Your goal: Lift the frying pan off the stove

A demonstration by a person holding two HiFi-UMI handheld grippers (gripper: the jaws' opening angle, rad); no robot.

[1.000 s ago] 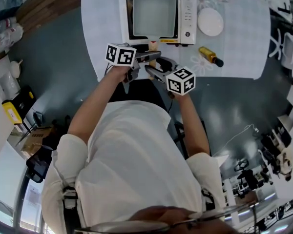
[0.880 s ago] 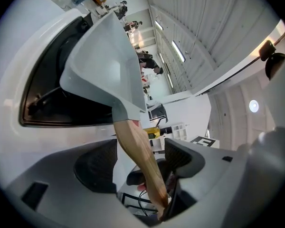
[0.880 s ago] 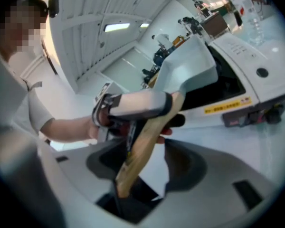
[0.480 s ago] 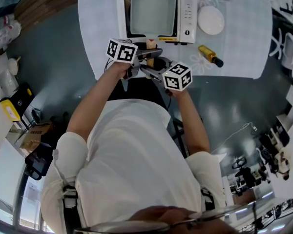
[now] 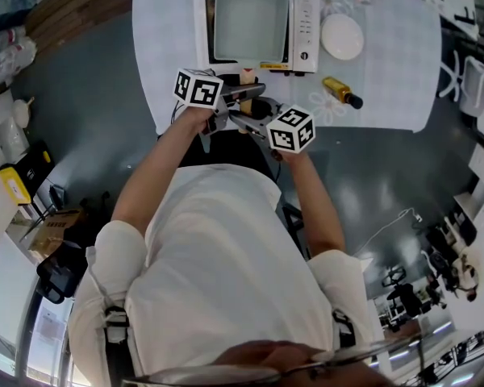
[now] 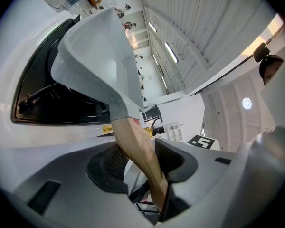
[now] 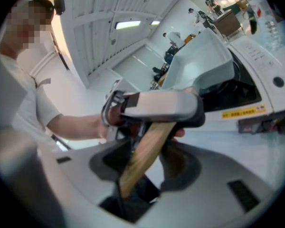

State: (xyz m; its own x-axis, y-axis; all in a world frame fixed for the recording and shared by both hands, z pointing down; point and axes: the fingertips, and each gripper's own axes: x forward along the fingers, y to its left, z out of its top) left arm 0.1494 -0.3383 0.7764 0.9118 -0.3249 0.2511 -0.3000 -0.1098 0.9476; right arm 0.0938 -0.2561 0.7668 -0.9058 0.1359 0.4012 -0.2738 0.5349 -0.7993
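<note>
While its jaws are closing, the left hand-held gripper (image 6: 142,159) grasps the wooden handle (image 6: 133,137) of the pan (image 6: 97,56). The right hand-held gripper (image 7: 145,167) is clenched on the same handle. The pan sits over the stove (image 5: 305,22), upper centre of the frame, on the counter (image 5: 395,71).

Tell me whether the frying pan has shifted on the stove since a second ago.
No. In the head view the frying pan covers the same part of the stove, its right edge as near the control panel as before.
</note>
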